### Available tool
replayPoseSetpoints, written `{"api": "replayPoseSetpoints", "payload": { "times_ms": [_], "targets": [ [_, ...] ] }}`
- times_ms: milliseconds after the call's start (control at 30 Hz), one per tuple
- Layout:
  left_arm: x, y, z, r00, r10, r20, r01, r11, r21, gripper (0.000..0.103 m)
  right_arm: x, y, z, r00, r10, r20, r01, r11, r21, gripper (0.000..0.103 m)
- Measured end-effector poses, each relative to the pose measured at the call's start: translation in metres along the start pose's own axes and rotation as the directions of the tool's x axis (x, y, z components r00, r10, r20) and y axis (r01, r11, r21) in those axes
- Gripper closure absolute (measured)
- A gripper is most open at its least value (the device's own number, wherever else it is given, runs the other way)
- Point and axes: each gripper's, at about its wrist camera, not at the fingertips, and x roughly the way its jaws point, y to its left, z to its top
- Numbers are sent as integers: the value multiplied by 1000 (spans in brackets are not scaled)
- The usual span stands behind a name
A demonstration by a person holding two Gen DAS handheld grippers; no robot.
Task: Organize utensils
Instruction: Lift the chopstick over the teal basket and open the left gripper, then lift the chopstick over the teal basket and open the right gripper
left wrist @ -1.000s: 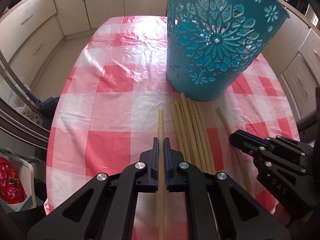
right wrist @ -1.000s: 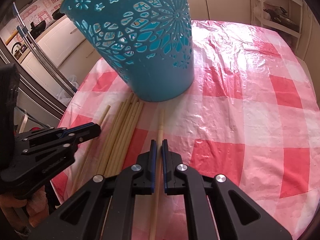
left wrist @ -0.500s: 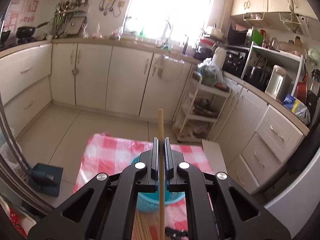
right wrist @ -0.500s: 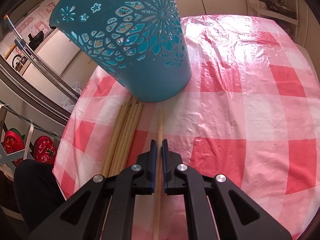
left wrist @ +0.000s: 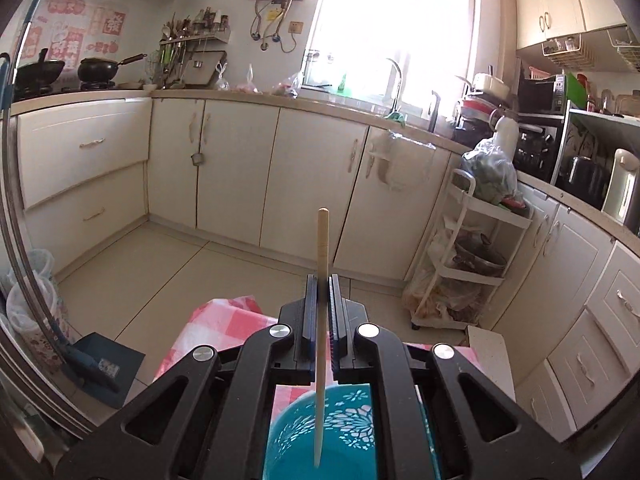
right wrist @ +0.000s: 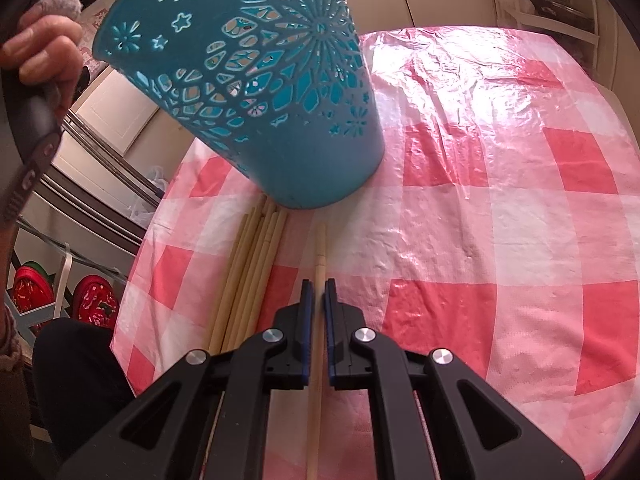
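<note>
My left gripper (left wrist: 321, 280) is shut on a wooden chopstick (left wrist: 322, 240), held upright high above the table, its lower tip over the open mouth of the teal cut-out basket (left wrist: 344, 432). In the right wrist view the basket (right wrist: 256, 92) stands on the pink checked tablecloth (right wrist: 480, 208). My right gripper (right wrist: 319, 284) is low over the table with its jaws narrowly closed around a single chopstick (right wrist: 320, 248) lying there. A bundle of several chopsticks (right wrist: 252, 264) lies just left of it, by the basket's base.
The person's hand (right wrist: 44, 52) on the left gripper's handle shows at the upper left of the right wrist view. Kitchen cabinets (left wrist: 240, 176), a white shelf trolley (left wrist: 472, 256) and the floor lie beyond the table. The table edge runs close on the left (right wrist: 136, 280).
My left gripper lifted its chopstick off the table, turned it upright and carried it over the basket. My right gripper stayed on its chopstick, shifting slightly.
</note>
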Motion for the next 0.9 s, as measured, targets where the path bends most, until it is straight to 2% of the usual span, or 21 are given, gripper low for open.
{"api": "replayPoseSetpoints", "payload": {
  "times_ms": [167, 267, 300, 333, 400, 433, 500, 600, 700, 800, 833, 900],
  "targets": [
    [7, 5, -25, 998, 16, -64, -13, 999, 49, 98, 0, -1, 1, 1000, 5, -1, -5, 1000, 0, 97],
    [6, 12, -35, 993, 29, -116, -21, 997, 69, 94, 0, 0, 1, 1000, 2, -1, -2, 1000, -8, 97],
    [3, 17, -37, 991, 38, -130, -29, 997, 73, 85, 0, 1, 0, 1000, 0, -1, 0, 1000, -15, 97],
    [-3, 22, -39, 989, 49, -137, -39, 997, 73, 70, 1, 1, 0, 1000, 0, -1, 0, 1000, -23, 96],
    [-21, 36, -41, 990, 72, -123, -64, 996, 67, 51, 1, 1, 0, 1000, 20, -6, -20, 999, -25, 88],
    [-31, 43, -42, 991, 81, -108, -75, 995, 63, 44, 0, 1, 1, 999, 35, -11, -35, 999, -18, 85],
    [-51, 57, -41, 992, 85, -88, -80, 995, 62, 39, -2, 3, -1, 999, 49, -17, -50, 999, -21, 74],
    [-77, 80, -42, 993, 110, -43, -108, 992, 59, 29, -3, 13, -5, 1000, 3, -14, -4, 997, -74, 73],
    [-87, 106, -45, 990, 138, -21, -138, 990, 19, 25, -2, 21, -7, 999, -41, -13, 40, 993, -107, 73],
    [-78, 130, -53, 985, 152, -80, -156, 987, -50, 25, 1, 19, -2, 999, -36, -23, 35, 997, -66, 75],
    [-73, 137, -54, 982, 153, -109, -161, 984, -77, 25, 3, 19, -1, 999, -49, -22, 47, 997, -60, 77],
    [-68, 149, -55, 979, 135, -153, -154, 981, -120, 25, 6, 27, -1, 993, -117, -11, 115, 988, -104, 88]
  ]
}}
